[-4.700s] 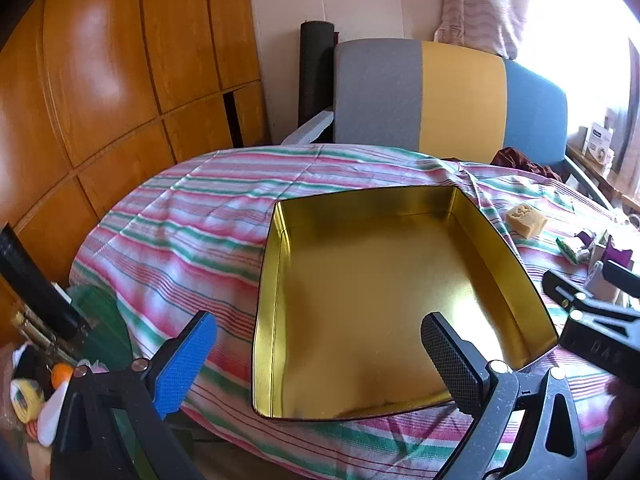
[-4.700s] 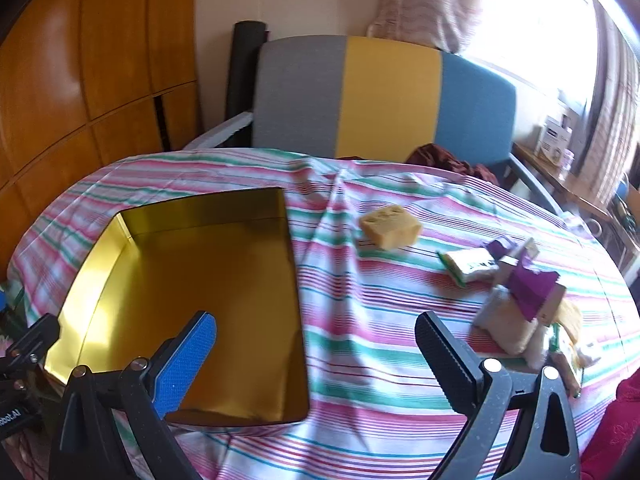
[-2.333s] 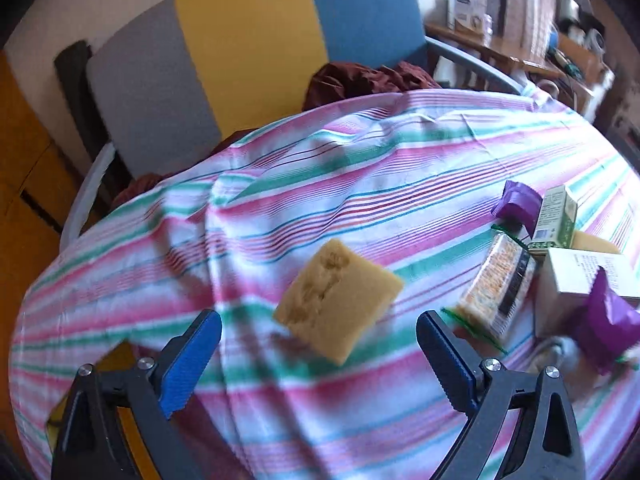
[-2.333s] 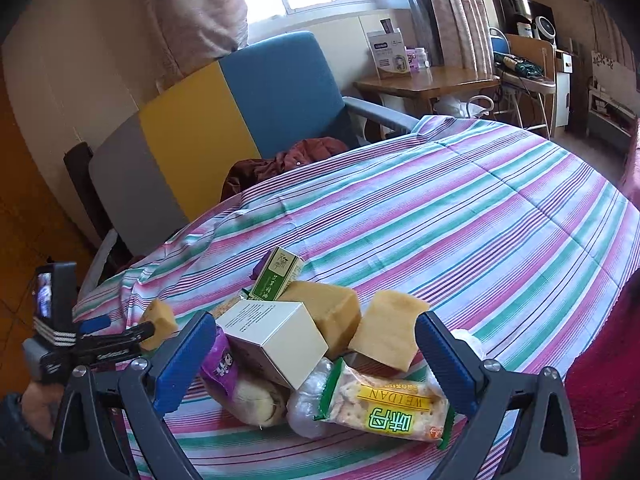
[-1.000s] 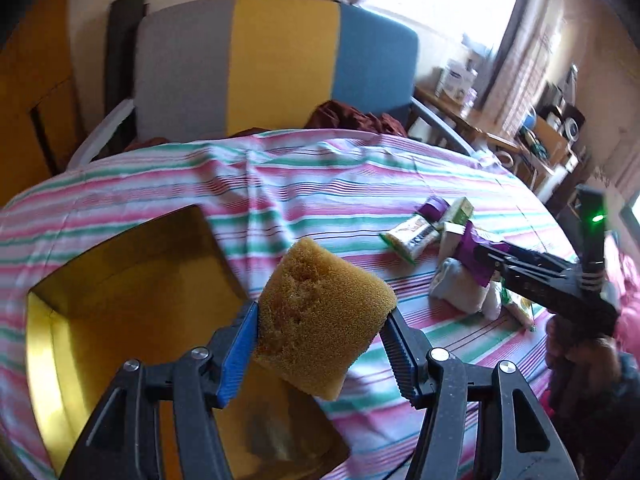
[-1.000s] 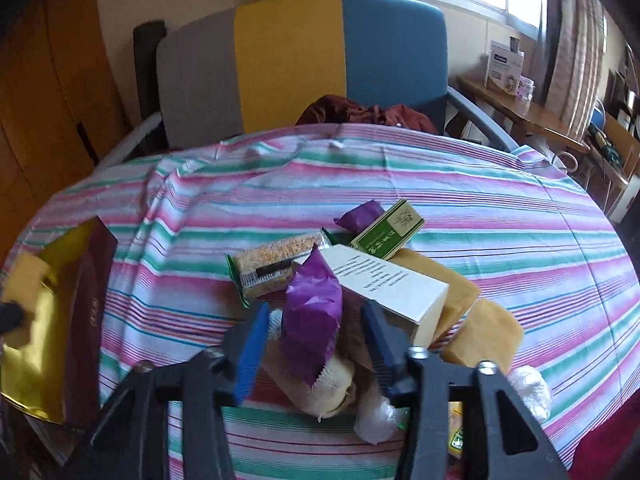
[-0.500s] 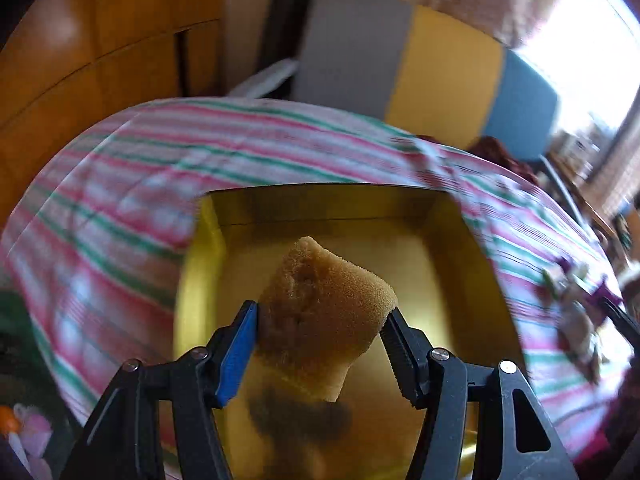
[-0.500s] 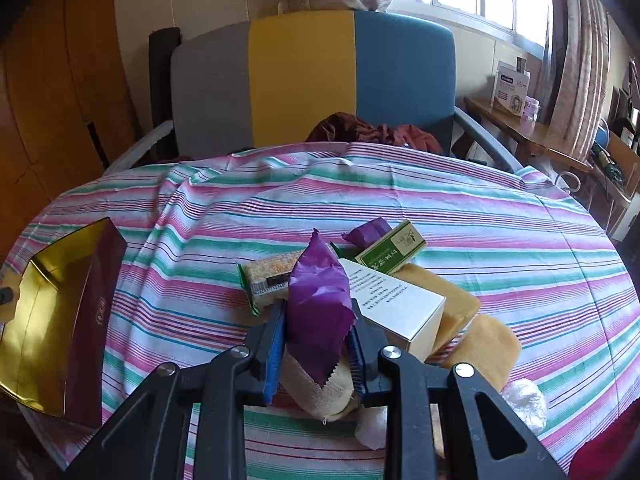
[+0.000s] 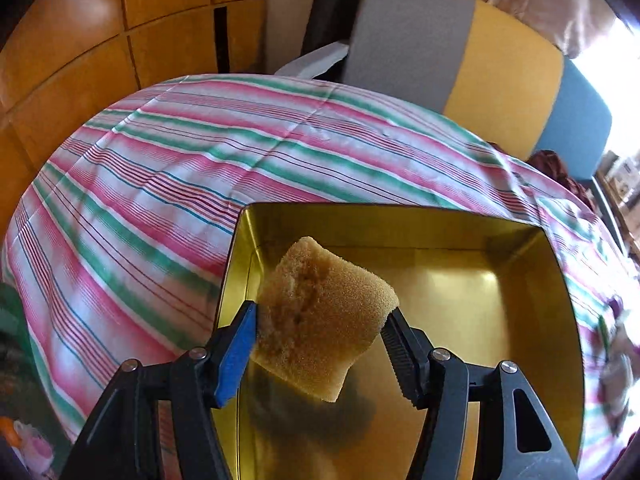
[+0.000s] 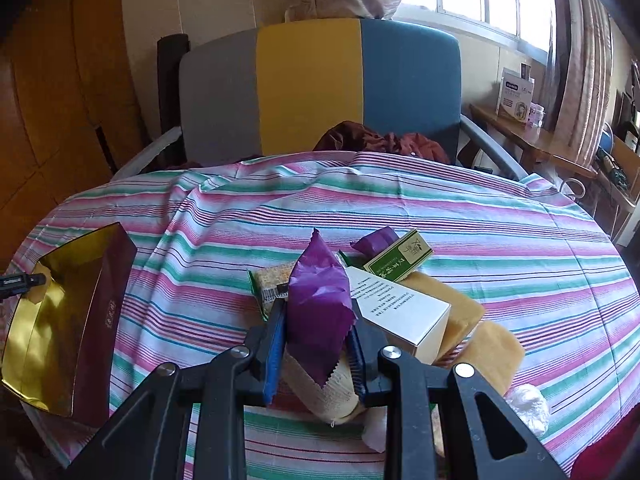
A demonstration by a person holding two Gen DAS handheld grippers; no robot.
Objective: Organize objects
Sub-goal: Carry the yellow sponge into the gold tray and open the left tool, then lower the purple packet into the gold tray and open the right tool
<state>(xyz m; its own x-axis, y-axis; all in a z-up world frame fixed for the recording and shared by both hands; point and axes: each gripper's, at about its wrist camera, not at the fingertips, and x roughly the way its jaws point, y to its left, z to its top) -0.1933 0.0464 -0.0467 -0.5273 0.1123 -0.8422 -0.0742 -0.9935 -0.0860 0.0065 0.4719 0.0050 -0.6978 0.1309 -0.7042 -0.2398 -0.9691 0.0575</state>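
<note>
My left gripper is shut on a yellow-brown sponge and holds it above the near left part of the gold tin box. The box is bare inside; it also shows at the left of the right wrist view, dark red outside. My right gripper is shut on a purple packet, held over a pile: a white box, a green carton, a cracker pack, tan sponges and a beige roll.
The table wears a pink, green and white striped cloth. A grey, yellow and blue chair with a dark red garment stands behind it. Wooden panels are at the left. A side table with boxes is at the right.
My left gripper took the sponge off the cloth and carried it left over the tin box. My right gripper closed on the purple packet and lifted it slightly.
</note>
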